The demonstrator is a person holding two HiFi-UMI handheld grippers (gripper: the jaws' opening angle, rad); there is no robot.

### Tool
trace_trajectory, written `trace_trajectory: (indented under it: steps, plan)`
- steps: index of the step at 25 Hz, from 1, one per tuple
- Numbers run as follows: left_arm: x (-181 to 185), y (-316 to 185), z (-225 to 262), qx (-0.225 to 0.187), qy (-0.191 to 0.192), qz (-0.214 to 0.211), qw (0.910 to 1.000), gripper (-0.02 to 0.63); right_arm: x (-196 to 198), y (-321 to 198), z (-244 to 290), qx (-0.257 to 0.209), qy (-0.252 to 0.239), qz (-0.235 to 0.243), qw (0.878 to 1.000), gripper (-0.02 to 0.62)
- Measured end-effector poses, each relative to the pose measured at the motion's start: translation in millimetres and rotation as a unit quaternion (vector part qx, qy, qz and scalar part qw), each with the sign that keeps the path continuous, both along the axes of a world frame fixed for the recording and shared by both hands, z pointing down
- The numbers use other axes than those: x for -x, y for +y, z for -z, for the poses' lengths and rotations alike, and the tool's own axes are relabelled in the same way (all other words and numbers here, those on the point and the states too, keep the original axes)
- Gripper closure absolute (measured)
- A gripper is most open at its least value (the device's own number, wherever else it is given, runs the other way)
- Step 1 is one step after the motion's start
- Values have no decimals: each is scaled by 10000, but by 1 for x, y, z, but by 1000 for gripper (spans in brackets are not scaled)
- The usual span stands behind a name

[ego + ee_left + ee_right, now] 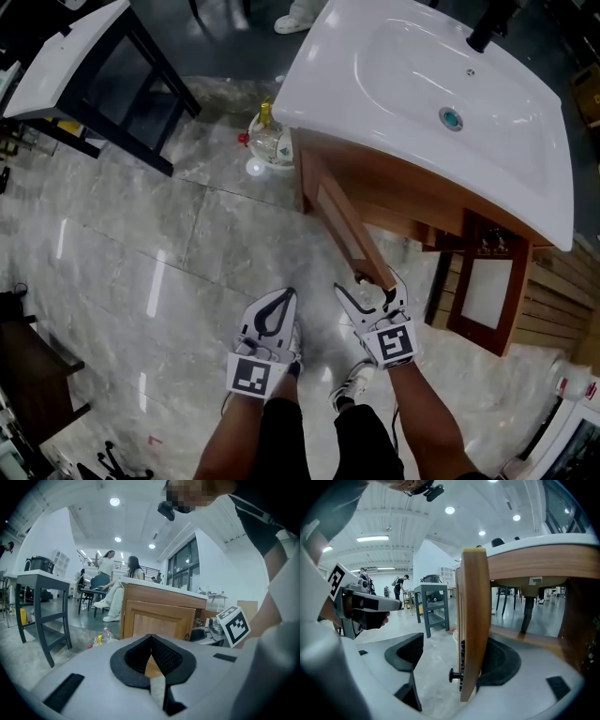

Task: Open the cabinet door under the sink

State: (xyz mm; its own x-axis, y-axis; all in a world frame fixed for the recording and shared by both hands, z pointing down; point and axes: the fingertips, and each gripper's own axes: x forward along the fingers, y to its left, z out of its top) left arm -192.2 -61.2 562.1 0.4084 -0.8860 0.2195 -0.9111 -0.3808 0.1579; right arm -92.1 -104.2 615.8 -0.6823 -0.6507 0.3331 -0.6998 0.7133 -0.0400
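The wooden cabinet under the white sink (431, 89) has its left door (345, 225) swung out toward me. My right gripper (368, 289) is at that door's free edge, open, with the door edge between its jaws. In the right gripper view the door (474, 620) stands edge-on close against the right jaw, and its small dark knob (452, 674) points to the left jaw; the right gripper (457, 643) is not clamped on it. My left gripper (278, 300) hangs over the floor just left of the right one, shut and empty. In its own view the left gripper (151, 638) faces the cabinet's side panel (157, 618).
A second cabinet door (487, 286) stands open at the right. Plastic bottles (267, 141) lie on the marble floor by the cabinet's far corner. A dark-framed table (94, 75) stands at upper left. My shoes (352, 380) are just under the grippers. Seated people (117, 585) show in the distance.
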Motion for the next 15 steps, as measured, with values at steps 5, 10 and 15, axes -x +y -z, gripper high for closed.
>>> trace_trajectory:
  steps: [5, 10, 15]
  plan:
    - [15, 10, -1, 40, -8, 189, 9998, 583, 26, 20, 4, 132, -199, 176, 9996, 252]
    - [33, 18, 3, 7, -55, 388, 9992, 583, 42, 32, 2, 31, -248, 122, 9996, 252]
    - [52, 28, 3, 10, -81, 583, 9983, 583, 48, 36, 2, 31, -157, 312, 9994, 252]
